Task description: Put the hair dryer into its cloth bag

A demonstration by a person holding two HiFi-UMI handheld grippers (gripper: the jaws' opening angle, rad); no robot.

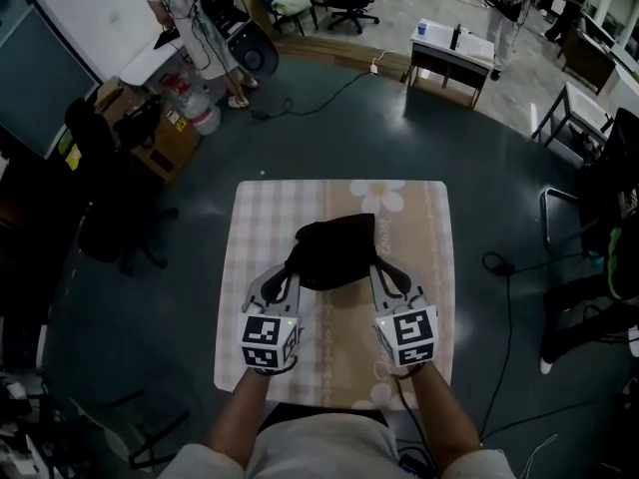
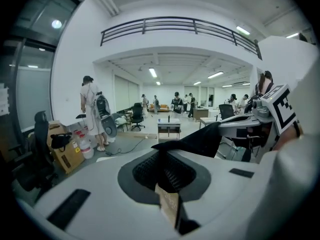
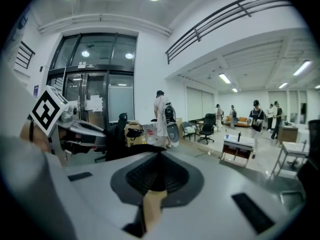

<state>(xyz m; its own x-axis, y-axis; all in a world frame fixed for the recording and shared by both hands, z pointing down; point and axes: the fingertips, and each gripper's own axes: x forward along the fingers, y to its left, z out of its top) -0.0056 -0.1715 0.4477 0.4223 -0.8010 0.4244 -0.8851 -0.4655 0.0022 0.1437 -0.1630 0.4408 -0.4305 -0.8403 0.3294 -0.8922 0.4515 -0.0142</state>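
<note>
**Both grippers hold the black bag, one at each side**

The surface (image 1: 250, 267) has a checked cloth with flowers on it. The black cloth bag (image 1: 334, 247) is in the middle of it. The bag's long way runs side to side, from one gripper across to the other.

No hair dryer shows anywhere on the surface. The bag looks puffed up and lumpy, so the hair dryer is most likely inside it already, but I cannot see in to be sure.

The bag lies just in front of both grippers, on the far side from the person. The left gripper (image 1: 292, 269) has the bag's left edge and the right gripper (image 1: 377, 267) has its right edge. Neither one is nearer — they are level with each other, and the bag is stretched between them.

In the left gripper view the jaws are squeezed together on a fold of black cloth (image 2: 205, 139), and the cloth runs off toward the other gripper (image 2: 235, 121). In the right gripper view it is the same the other way round: the jaws are pinched tight on the dark cloth (image 3: 125, 151), which leads to the left gripper (image 3: 85, 129).

Both forearms come in from the bottom of the head view, side by side. Both grippers point away from the person and tip down a little toward the surface.

The next move depends on this two-sided hold — both sides have to go together, or the bag may tip.
</note>
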